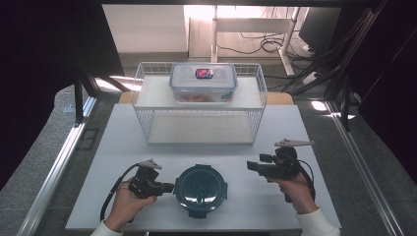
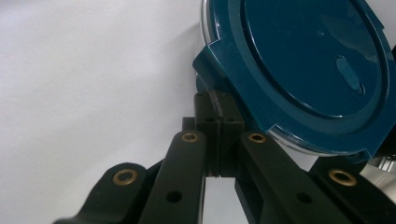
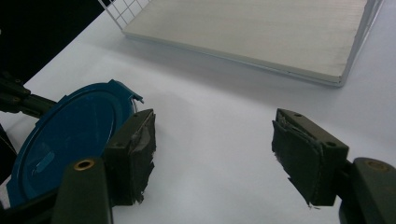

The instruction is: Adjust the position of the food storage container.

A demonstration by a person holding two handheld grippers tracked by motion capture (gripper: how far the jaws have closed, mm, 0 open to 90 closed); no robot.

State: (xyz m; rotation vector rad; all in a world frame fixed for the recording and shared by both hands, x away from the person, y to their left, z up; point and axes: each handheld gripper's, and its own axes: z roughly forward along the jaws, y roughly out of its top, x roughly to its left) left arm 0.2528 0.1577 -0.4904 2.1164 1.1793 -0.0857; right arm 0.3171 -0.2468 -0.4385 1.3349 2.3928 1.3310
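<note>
On the near worktop (image 1: 255, 196), the closed left gripper (image 2: 215, 135) touches the round teal-lidded container (image 1: 201, 189) at its left latch. The open right gripper (image 3: 212, 156) hangs empty to the container's right, clearly apart.

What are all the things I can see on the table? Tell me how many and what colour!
Round container: one, dark teal lid, near edge of the table, between the two tools.
Rectangular box: one, clear with a blue-rimmed lid, on the rack's top shelf.
Wire rack: one, white, two shelves, far half of the table.
Table: one, white.
Left tool: one, black, jaws together at a lid tab of the round container.
Right tool: one, black, jaws apart, holding nothing.
Hands: two, one on each tool.
</note>
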